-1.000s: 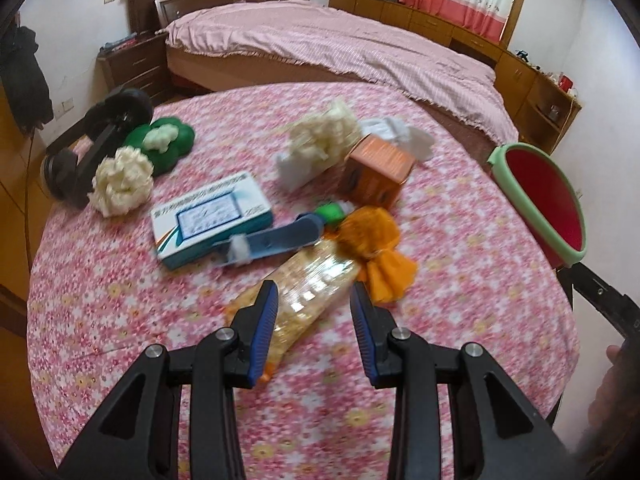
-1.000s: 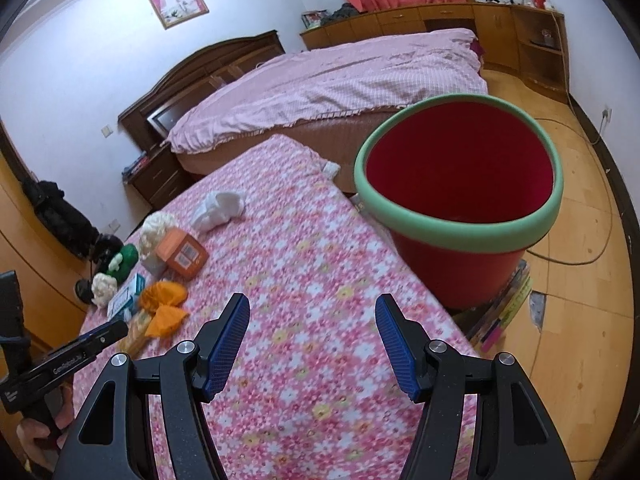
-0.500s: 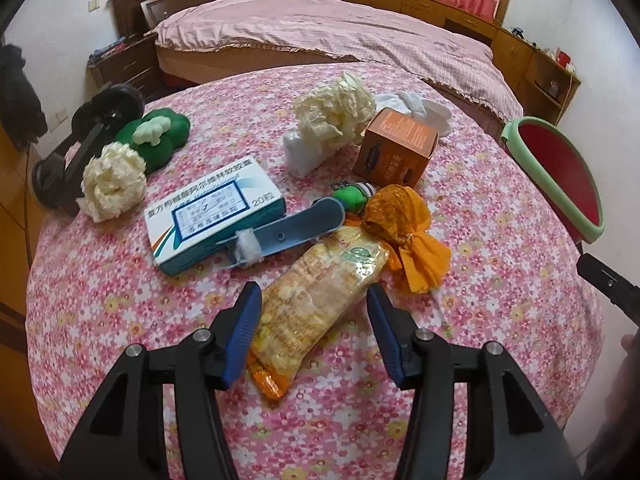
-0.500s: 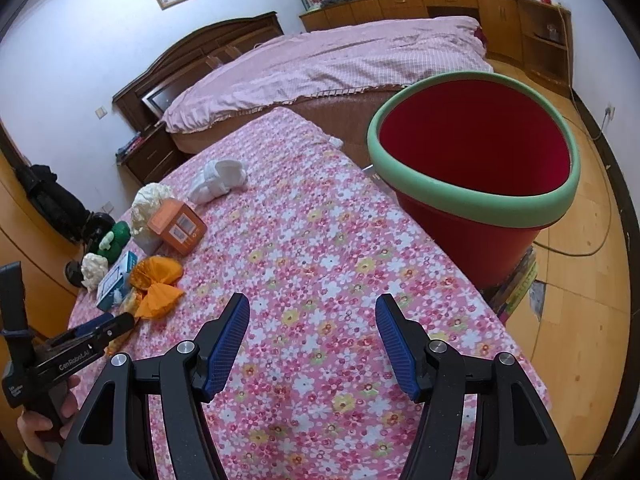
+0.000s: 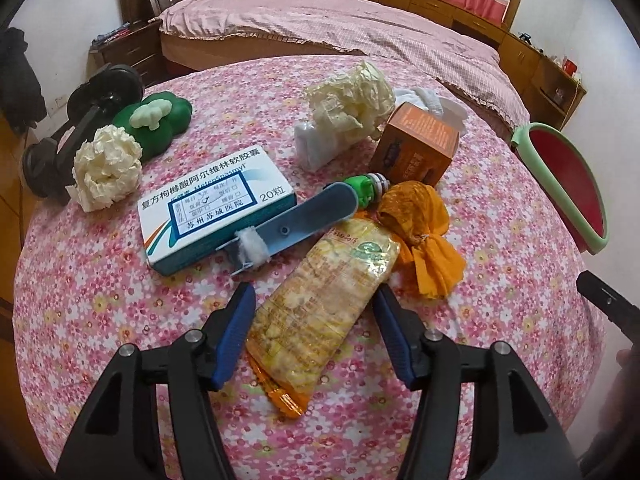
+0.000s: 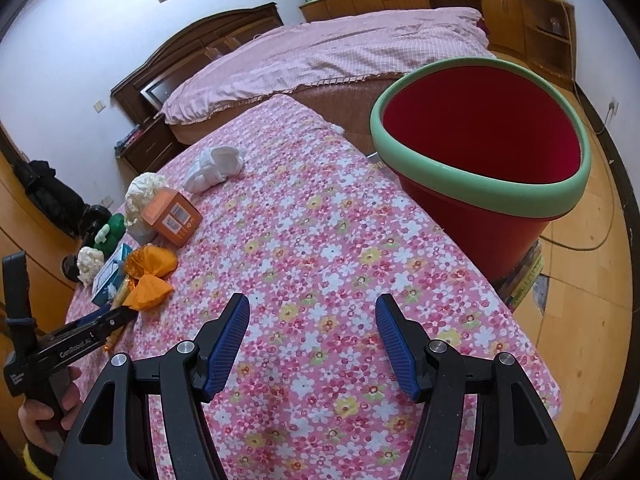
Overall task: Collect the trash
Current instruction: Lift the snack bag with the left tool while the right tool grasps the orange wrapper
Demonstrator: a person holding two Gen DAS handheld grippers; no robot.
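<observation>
Wrapper [image 5: 320,304] between spread pads (untouched)

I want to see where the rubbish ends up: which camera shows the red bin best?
The right wrist view: the red bin shows its whole green rim and inside, standing beside the table. The left wrist view catches only a slice of it at the right edge.

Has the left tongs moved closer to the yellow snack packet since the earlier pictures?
Yes. The left tongs came forward over the tablecloth; its just-opened jaws now flank the snack packet.

Pink-quilted bed [image 5: 360,24], black dumbbell [image 5: 76,128]
</observation>
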